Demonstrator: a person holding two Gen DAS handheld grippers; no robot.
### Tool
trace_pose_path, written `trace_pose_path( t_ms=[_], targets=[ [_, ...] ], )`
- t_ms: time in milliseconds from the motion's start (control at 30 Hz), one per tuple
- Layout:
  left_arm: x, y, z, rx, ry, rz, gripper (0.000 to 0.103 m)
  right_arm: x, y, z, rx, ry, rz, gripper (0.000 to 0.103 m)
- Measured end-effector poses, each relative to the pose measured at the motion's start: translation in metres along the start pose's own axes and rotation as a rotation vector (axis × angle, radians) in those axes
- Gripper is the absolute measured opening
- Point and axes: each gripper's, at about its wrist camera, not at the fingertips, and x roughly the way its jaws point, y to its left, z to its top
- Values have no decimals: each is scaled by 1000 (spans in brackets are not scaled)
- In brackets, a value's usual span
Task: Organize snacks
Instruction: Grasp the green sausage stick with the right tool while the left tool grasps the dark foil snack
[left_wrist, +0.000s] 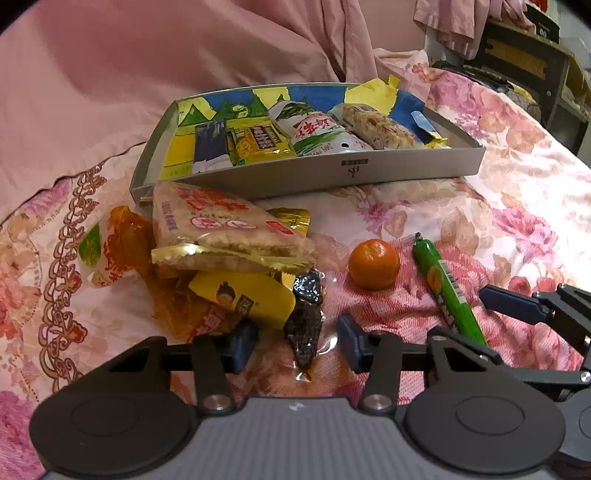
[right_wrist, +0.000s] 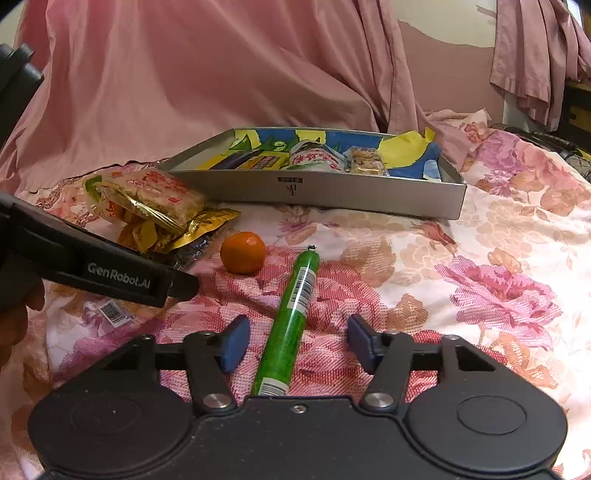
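A grey box (left_wrist: 369, 171) (right_wrist: 332, 194) on the floral bedspread holds several snack packets. In front of it lie a pile of snack packets (left_wrist: 221, 236) (right_wrist: 155, 206), a small orange (left_wrist: 373, 263) (right_wrist: 243, 252) and a green sausage stick (left_wrist: 448, 291) (right_wrist: 291, 317). My left gripper (left_wrist: 297, 341) is open, its jaws either side of a dark clear-wrapped snack (left_wrist: 306, 325). My right gripper (right_wrist: 295, 341) is open, its jaws either side of the green stick's near end; it also shows in the left wrist view (left_wrist: 517, 302).
Pink fabric (right_wrist: 184, 92) hangs behind the box. Dark shelving (left_wrist: 535, 62) stands at the far right. A small barcode packet (right_wrist: 110, 312) lies under the left gripper's body (right_wrist: 92, 266). Bedspread to the right of the stick is bare (right_wrist: 480, 277).
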Motion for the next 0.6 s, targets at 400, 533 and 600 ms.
trace_pose_path(
  t_ms=[400,533,600],
  targets=[
    [-18,-9,-14,5,18,-12,51,-5,10,-1,-26,1,-3,23],
    [-14,-6,-8,6,29,-29,54,-5,10,-2,-32,1,-2,24],
    [-11,-3,-5,-5,33,-39,57,-5,10,-2,-32,5,1,26]
  ],
)
